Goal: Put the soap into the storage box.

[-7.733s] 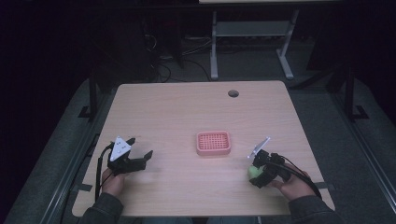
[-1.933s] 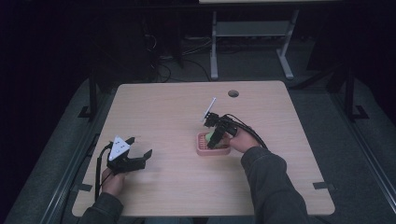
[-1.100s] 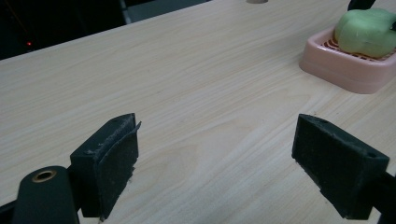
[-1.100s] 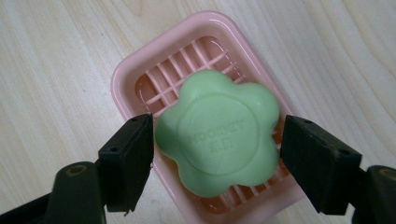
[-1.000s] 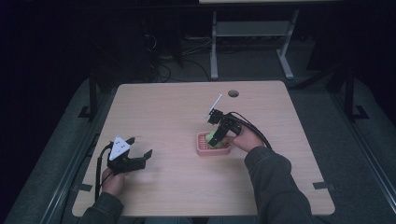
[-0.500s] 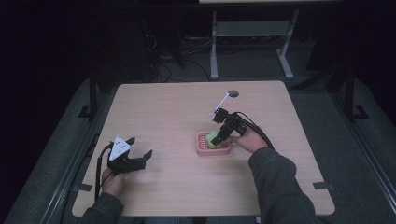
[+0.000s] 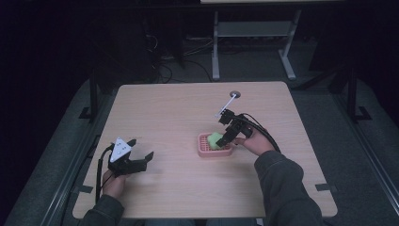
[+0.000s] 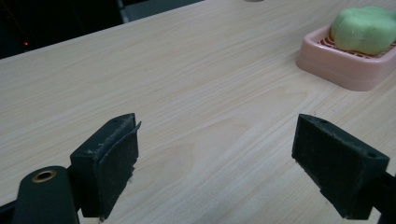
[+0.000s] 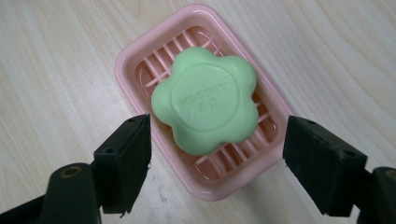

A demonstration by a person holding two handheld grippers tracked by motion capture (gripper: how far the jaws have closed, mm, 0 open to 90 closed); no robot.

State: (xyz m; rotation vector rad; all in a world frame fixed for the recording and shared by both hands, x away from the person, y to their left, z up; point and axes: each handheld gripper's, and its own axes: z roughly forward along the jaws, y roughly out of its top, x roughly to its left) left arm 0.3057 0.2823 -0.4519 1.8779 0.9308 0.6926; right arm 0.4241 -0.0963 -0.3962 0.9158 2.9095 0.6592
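A green flower-shaped soap (image 9: 206, 99) lies in a pink slatted soap dish (image 9: 140, 51) near the middle of the table. In the high view the soap (image 7: 215, 140) rests in the dish (image 7: 203, 149), and my right gripper (image 7: 229, 138) hovers just above its right side. That right gripper (image 9: 217, 161) stands open, its jaws apart on either side of the soap and touching nothing. My left gripper (image 7: 141, 157) rests open on the table at the front left, well away from the dish. The left gripper (image 8: 229, 163) holds nothing; the dish (image 8: 345, 70) and soap (image 8: 364, 29) sit far off.
The wooden table (image 7: 164, 108) has a round cable hole (image 7: 235, 94) near its far edge. Beyond the table stands a metal frame (image 7: 216, 42) on a dark floor. Cables trail from both grippers.
The right gripper carried the green soap from the front right to the pink dish, set it there and opened. It has since drawn slightly right. The left gripper stayed still.
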